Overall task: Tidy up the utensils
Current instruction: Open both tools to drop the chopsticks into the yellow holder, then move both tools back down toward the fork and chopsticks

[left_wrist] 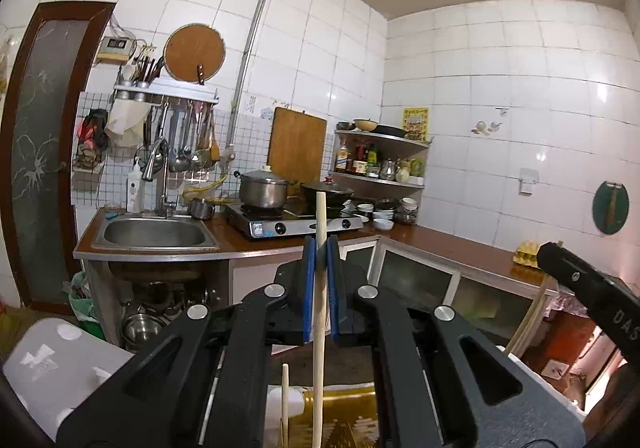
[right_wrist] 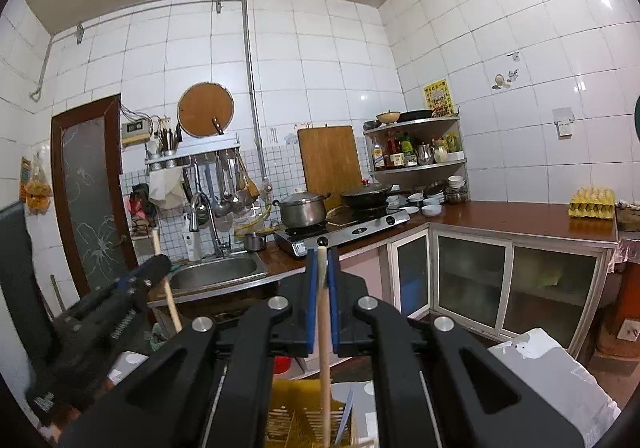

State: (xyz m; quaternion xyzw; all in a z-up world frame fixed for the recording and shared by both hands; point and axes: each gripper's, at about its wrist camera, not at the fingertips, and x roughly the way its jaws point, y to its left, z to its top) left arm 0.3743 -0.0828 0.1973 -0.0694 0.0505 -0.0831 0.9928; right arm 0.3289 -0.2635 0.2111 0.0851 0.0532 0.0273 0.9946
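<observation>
Pale wood, black plastic, steel and glossy tile

Each matt black plastic gripper (left_wrist: 320, 248) has blue pads clamping a smooth pale wooden chopstick (left_wrist: 320, 288); beyond it, a brushed steel sink (left_wrist: 154, 234), glossy white wall tiles (left_wrist: 500, 88), and below it a yellow plastic basket (right_wrist: 296, 420).

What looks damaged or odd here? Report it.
The frosted glass of the brown-framed door left of the sink shows white branching lines like cracks, though they may be an etched pattern. Otherwise nothing stands out: each gripper holds one chopstick upright.
</observation>
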